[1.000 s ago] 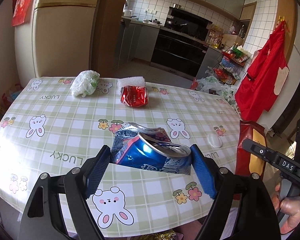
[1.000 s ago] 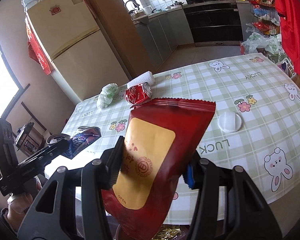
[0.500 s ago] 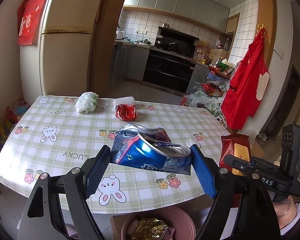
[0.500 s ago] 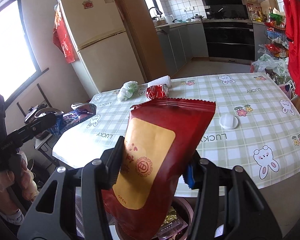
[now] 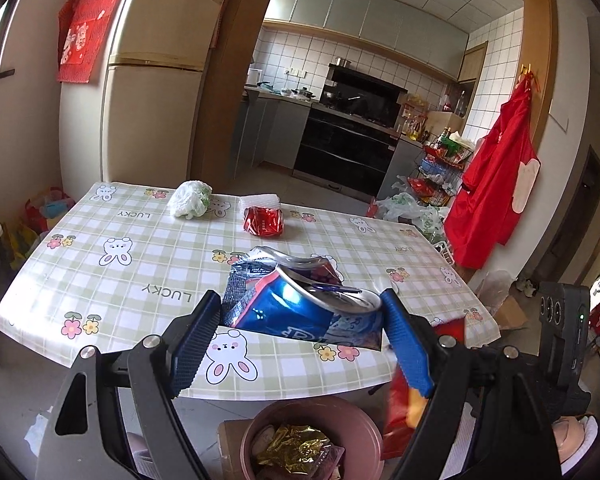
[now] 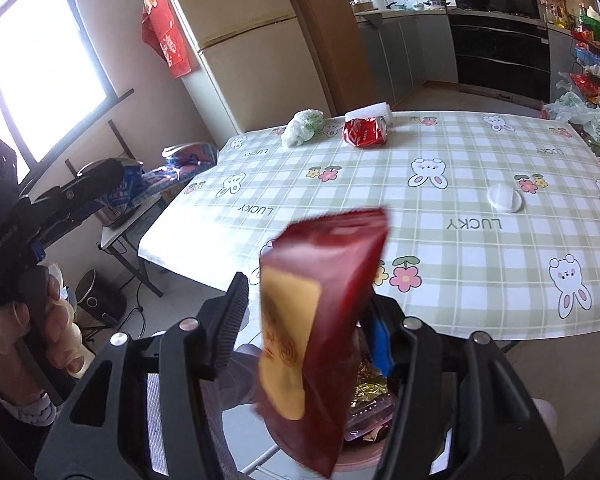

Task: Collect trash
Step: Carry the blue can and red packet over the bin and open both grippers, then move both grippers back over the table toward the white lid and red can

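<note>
Left wrist view: the left tool (image 5: 302, 326) clamps a crushed blue can (image 5: 312, 312) with a crumpled wrapper between its blue pads, above a pink bin (image 5: 364, 420) of trash at the worktop's (image 5: 140, 264) near edge. Right wrist view: the right tool (image 6: 306, 328) has just been opening, and the red snack pouch (image 6: 324, 312), blurred and tilted, sits between its pads clear of the left one, above the bin. On the worktop lie a crushed red can (image 6: 365, 132), a white-green plastic bag (image 6: 302, 127) and a white lid (image 6: 504, 198).
</note>
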A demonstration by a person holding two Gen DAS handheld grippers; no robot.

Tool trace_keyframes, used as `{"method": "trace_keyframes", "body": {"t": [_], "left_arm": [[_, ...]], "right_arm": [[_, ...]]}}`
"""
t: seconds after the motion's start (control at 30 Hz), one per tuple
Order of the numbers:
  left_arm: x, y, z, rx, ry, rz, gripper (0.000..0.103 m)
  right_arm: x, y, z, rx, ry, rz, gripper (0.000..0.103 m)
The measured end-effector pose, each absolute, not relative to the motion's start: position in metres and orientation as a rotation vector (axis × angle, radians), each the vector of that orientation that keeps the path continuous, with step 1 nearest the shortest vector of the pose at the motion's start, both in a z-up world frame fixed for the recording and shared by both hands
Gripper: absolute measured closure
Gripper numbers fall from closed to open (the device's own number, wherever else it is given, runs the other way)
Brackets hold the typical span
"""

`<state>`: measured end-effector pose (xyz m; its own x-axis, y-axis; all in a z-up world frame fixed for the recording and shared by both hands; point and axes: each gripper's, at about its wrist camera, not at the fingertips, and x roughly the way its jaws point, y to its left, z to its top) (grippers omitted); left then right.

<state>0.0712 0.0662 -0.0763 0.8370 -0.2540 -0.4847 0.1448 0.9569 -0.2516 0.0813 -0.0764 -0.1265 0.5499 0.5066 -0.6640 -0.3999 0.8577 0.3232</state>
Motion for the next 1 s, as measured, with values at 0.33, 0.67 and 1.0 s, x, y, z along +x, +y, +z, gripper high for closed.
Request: {"method": "trace_keyframes", "body": {"t": [0.33,0.67,1.0], "left_arm": [[0.075,0.057,-0.084,-0.203,0.563,-0.252,0.024],[0.072,0.022,-0.096,-0.150,0.623,-0.351,0.024],[0.072,0.000,-0.097,-0.131,0.653,-0.418,0.025]], "right_arm": [[0.093,-0.107,-0.100,0.155,0.714,0.401,0.006],[0.103,-0.179,-0.072,0.242,0.595,0.231,0.006],[0.101,-0.202,-0.070,0.268,0.583,0.190,0.006]]}}
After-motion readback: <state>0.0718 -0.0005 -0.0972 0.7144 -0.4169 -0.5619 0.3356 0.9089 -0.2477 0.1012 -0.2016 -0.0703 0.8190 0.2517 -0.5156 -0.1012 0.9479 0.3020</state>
